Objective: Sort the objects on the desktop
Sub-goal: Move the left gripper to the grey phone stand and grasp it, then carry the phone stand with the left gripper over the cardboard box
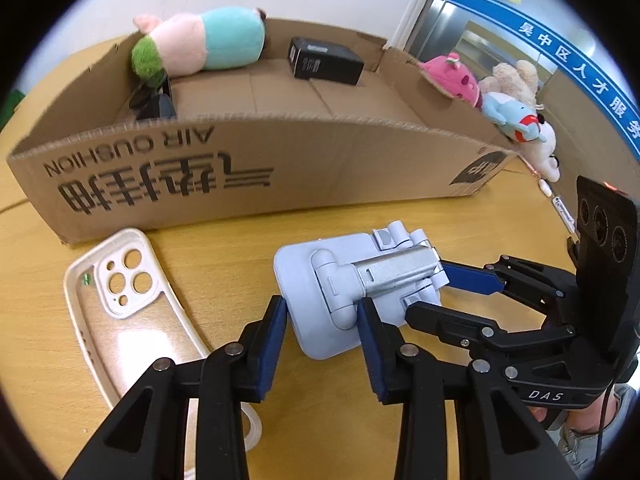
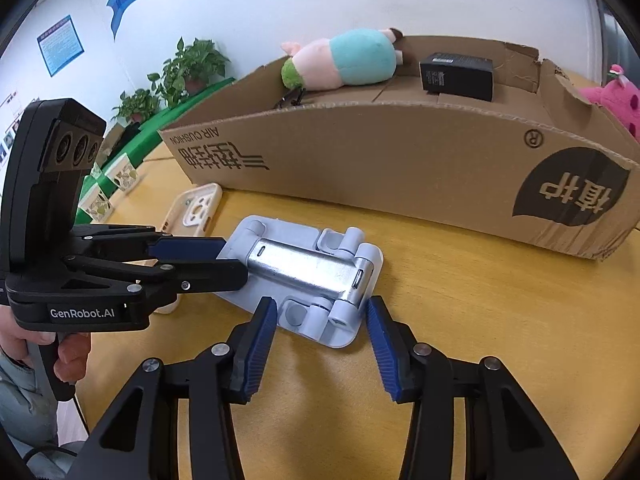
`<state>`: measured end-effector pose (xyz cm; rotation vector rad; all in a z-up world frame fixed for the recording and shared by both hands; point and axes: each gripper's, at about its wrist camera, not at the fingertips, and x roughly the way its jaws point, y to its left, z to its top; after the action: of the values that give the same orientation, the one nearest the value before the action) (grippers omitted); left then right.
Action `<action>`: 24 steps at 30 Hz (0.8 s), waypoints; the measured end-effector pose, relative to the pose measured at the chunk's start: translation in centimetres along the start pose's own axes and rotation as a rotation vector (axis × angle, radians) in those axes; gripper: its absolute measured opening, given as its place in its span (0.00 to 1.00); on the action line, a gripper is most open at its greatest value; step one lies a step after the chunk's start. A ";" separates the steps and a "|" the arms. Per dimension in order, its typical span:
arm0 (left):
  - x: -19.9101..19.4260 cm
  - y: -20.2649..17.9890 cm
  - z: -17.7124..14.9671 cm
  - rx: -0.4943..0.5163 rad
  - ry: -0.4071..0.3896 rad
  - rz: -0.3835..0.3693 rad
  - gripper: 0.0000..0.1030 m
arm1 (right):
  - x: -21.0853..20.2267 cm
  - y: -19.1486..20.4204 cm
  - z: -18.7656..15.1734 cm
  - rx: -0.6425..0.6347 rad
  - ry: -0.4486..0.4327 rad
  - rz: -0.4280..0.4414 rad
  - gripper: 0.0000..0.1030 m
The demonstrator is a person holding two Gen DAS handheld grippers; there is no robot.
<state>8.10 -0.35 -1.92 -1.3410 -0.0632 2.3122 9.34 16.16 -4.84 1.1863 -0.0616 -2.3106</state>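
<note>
A pale blue folding phone stand with a silver metal arm lies flat on the wooden table, in front of the cardboard box. My left gripper clamps its near corner: one blue pad sits on the plate's edge, the other against the hinge leg. My right gripper holds the opposite end of the phone stand, a pad pressed on each side. Each gripper also shows in the other view, the right gripper coming in from the right and the left gripper from the left.
An open cardboard box behind the stand holds a plush pig, a black carton and a dark item. A cream phone case lies to the left. Plush toys sit by the box's right end.
</note>
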 end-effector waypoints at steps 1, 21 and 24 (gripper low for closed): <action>-0.4 -0.2 0.2 0.002 -0.009 -0.003 0.34 | -0.6 0.2 0.0 -0.001 -0.016 -0.009 0.44; -8.5 -4.4 9.2 0.148 -0.228 -0.020 0.34 | -11.4 2.0 7.6 -0.021 -0.319 -0.154 0.31; -8.8 -4.2 10.4 0.141 -0.248 -0.019 0.34 | -11.9 1.9 9.0 -0.030 -0.330 -0.160 0.31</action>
<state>4.65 1.75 11.82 -0.9772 0.0091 2.4064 8.89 18.42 9.97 0.8104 -0.0528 -2.6192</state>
